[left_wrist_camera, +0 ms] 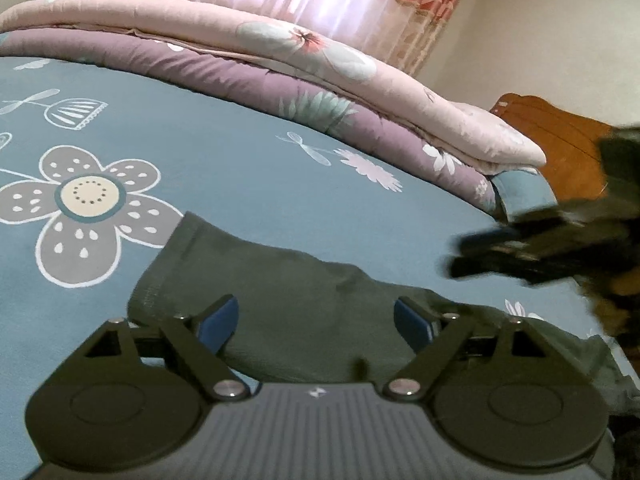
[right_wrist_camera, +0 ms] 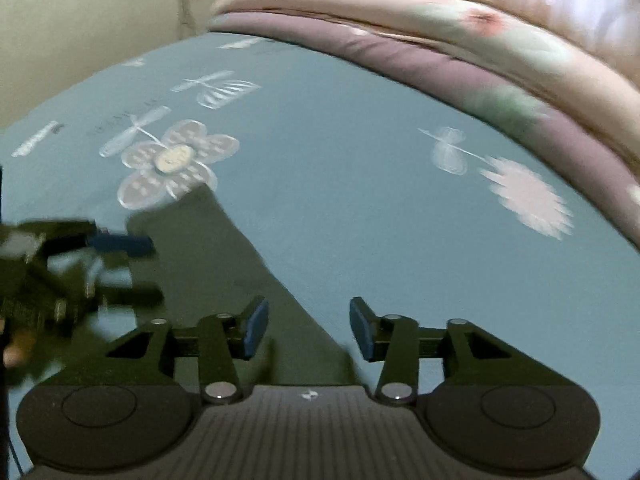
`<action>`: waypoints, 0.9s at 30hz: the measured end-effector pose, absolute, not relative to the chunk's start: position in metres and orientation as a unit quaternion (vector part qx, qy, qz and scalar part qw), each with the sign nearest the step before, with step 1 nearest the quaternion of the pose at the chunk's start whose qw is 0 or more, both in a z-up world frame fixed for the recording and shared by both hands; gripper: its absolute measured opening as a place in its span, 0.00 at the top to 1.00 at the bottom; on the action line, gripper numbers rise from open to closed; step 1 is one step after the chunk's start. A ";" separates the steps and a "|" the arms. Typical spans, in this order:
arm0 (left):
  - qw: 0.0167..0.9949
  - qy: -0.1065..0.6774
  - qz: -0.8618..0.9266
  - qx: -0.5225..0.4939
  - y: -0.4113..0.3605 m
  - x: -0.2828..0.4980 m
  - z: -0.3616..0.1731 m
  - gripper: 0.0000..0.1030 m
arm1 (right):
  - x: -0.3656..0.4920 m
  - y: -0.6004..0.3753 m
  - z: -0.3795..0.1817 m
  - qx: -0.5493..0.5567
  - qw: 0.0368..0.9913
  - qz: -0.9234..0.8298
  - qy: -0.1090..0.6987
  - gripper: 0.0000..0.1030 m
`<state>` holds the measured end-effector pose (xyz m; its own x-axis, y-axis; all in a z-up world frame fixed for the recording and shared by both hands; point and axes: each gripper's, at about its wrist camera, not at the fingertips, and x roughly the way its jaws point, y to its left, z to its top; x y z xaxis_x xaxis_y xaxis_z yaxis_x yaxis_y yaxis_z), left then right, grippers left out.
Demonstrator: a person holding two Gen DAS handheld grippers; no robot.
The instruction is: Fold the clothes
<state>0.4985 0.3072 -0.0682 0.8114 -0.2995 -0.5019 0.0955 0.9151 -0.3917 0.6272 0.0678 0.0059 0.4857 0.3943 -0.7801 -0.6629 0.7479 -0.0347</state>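
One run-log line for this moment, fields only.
garment: dark green garment flat on blue bedsheet | left gripper: jaws open above it | right gripper: jaws open, empty

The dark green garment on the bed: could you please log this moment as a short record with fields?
surface: blue flowered bedsheet
garment: dark green garment lying flat on the sheet
left gripper: open, over the garment, gripping nothing
right gripper: open, above the garment's edge, holding nothing
background: folded quilts, pink over purple, at the far side
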 end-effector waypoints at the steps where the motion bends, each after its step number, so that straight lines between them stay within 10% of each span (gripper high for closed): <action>1: 0.935 0.291 -0.106 -0.174 0.306 0.500 -0.069 0.17 | 0.621 0.055 0.007 -0.162 0.846 0.301 0.409 0.50; 27: 0.933 0.301 -0.130 -0.145 0.286 0.506 -0.069 0.17 | 0.526 -0.015 -0.044 -0.044 0.868 0.155 0.470 0.43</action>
